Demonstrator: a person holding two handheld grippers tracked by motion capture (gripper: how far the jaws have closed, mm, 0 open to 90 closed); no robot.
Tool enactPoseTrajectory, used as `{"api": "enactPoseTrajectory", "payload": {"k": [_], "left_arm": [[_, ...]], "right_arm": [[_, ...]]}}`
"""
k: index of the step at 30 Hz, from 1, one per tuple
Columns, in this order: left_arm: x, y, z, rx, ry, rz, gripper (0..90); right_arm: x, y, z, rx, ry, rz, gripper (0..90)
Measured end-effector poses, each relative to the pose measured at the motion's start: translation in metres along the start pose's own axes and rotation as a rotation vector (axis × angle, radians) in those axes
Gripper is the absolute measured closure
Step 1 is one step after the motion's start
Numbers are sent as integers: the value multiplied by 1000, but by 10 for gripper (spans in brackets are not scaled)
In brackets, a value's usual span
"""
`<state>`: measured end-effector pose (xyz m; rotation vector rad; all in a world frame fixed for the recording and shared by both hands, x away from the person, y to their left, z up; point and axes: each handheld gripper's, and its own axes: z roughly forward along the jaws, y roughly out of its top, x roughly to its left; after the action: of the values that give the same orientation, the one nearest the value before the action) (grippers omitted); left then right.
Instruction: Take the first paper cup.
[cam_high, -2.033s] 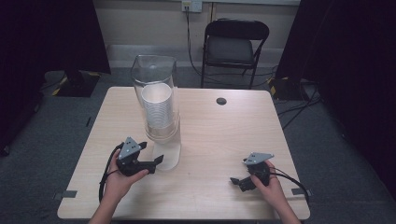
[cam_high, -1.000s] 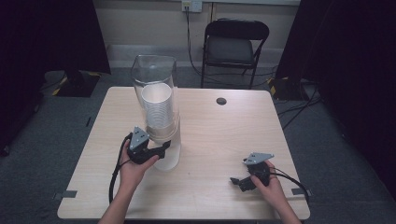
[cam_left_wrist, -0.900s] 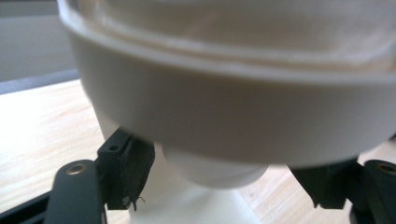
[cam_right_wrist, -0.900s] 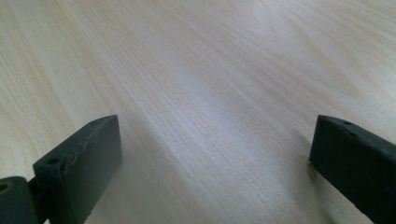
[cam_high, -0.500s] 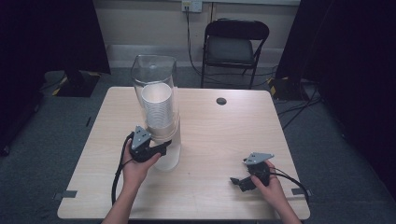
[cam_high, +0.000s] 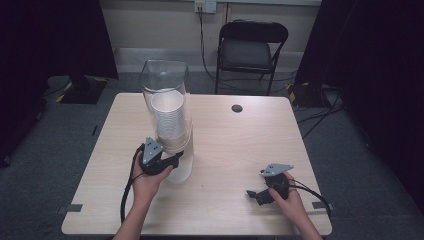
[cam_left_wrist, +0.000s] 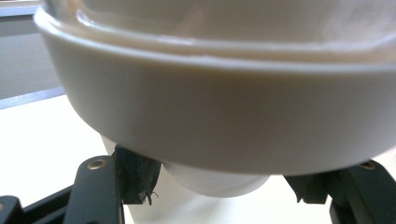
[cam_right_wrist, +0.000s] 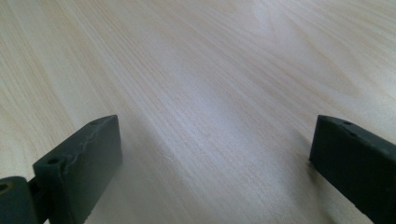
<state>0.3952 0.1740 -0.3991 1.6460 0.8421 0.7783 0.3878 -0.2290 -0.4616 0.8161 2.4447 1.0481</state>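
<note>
Left tool (cam_high: 176, 159) now at cup (cam_left_wrist: 212, 179).

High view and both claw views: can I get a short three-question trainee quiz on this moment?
1. True or false: the right claw holds a cup.
2. What flanks the bottom cup poking out under the dispenser? A) the left claw B) the right claw C) a bare hand
3. What stands on the floor beyond the table?

Key:
1. False. Its jaws stand open over bare wood.
2. A. The left claw's jaws have just been closing and have the cup between them.
3. A folding chair.
</note>
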Motion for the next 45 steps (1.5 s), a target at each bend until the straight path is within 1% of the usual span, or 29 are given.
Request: {"api": "enactPoseTrajectory", "payload": {"k": [2,3,4,5,6,7,8,9,10,11,13,15,17,19,21,22,23,26,28,30,31,35,36,37,38,39,40,43,45], "left_arm": [[-1,-1,1,24,10,15,362],[0,-3,3,104,13,42,369],[-1,-15,8,169,5,27,371],[0,-24,11,275,19,52,372],[-2,-46,17,350,11,9,371],[-1,-58,17,334,-4,-16,369],[-3,-63,14,287,1,-36,366],[-3,-61,9,226,-2,-20,366],[-4,-56,7,220,-17,-34,366],[-3,-50,4,231,-18,-6,365],[-1,-43,0,243,-44,-23,364],[1,-42,-2,266,-39,1,364],[3,-46,-4,290,-62,-14,363],[1,-51,-5,316,-77,-9,362],[-1,-52,-6,320,-75,-12,362],[-2,-52,-8,330,-89,-4,362],[-3,-52,-10,336,-88,-14,362],[-4,-54,-13,374,-105,-4,361],[-5,-54,-14,373,-108,3,361],[-8,-56,-16,373,-126,-7,360],[-11,-56,-16,379,-143,-6,360],[-20,-59,-14,384,-176,3,360],[-22,-59,-13,386,-186,-2,360],[-24,-59,-12,382,-196,2,360],[-29,-59,-9,388,-211,5,359],[-29,-59,-9,388,-211,5,360],[-32,-59,-8,388,-226,4,360],[-41,-56,-2,394,-257,25,359],[-47,-54,3,392,-282,22,359]], "right_arm": [[0,0,0,0,0,0,17],[0,0,0,0,0,0,17],[0,0,0,1,0,2,17],[0,0,0,2,0,3,17],[0,0,0,1,0,2,17],[0,0,0,0,1,-1,17],[0,0,0,-1,1,-1,17],[0,-1,-1,0,2,-3,17],[-1,-1,-1,-3,10,-4,16],[-1,-1,-1,1,8,-3,15],[-2,-1,-1,1,11,-6,11],[-2,-1,-1,1,11,-7,11],[-2,-1,-1,2,10,-5,11],[-2,-1,-1,2,11,-6,11],[-2,-1,-1,1,12,-7,11],[-2,-2,-2,0,11,-9,11],[-2,-2,-2,0,11,-8,11],[-2,-2,-2,0,12,-8,11],[-2,-2,-2,0,11,-8,11],[-2,-2,-2,0,11,-8,11],[-2,-2,-2,0,12,-8,11],[-2,-2,-2,0,12,-8,11],[-2,-2,-2,0,12,-8,11],[-2,-2,-2,0,13,-8,11],[-2,-2,-2,0,12,-8,11],[-2,-2,-2,0,12,-8,11],[-2,-2,-2,0,12,-8,11],[-2,-2,-2,0,12,-8,11],[-2,-2,-2,0,12,-8,11]]}}
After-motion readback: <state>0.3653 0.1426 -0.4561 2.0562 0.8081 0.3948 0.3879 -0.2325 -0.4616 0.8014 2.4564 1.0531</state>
